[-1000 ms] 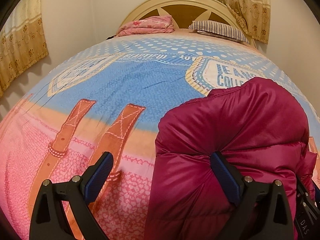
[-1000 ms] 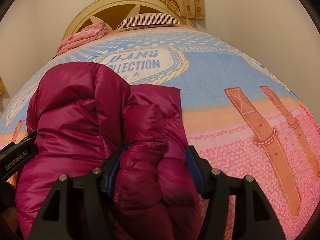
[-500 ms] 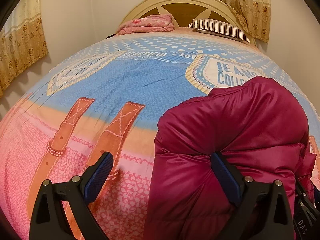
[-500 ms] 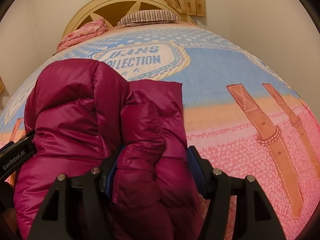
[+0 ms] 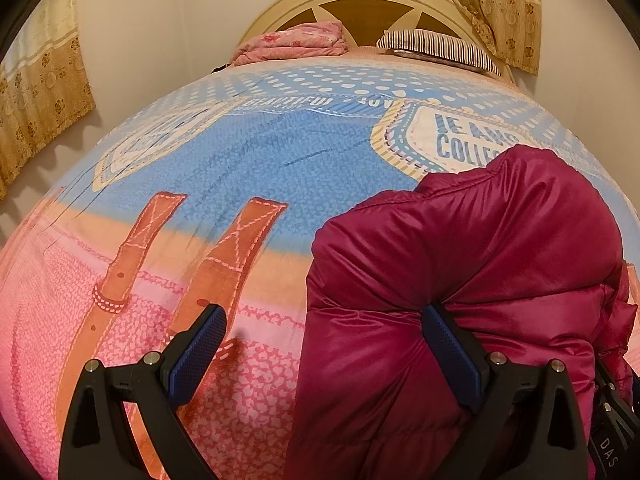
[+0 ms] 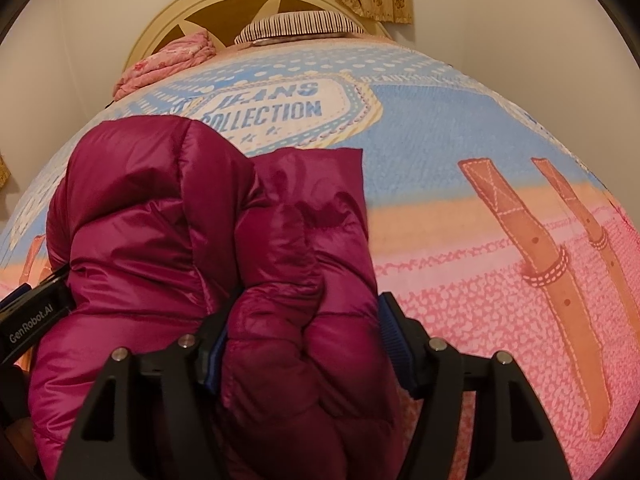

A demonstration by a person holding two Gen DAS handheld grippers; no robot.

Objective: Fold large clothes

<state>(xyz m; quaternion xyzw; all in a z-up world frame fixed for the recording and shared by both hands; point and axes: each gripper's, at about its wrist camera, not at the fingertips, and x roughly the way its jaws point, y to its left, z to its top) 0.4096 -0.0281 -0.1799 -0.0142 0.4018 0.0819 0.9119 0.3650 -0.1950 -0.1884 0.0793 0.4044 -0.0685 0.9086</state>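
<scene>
On the bed [image 5: 248,168], its printed cover filling both views, the magenta puffer jacket [image 6: 208,240] sits lower centre, already bundled compact, the right gripper [image 6: 300,344] opening its jaws around a fold, the left gripper [image 5: 324,340] spread wide.

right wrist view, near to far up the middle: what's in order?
Right gripper, jaws opening with jacket between them → magenta puffer jacket → "JEANS COLLECTION" print on the bedspread → striped pillow → headboard.
</scene>
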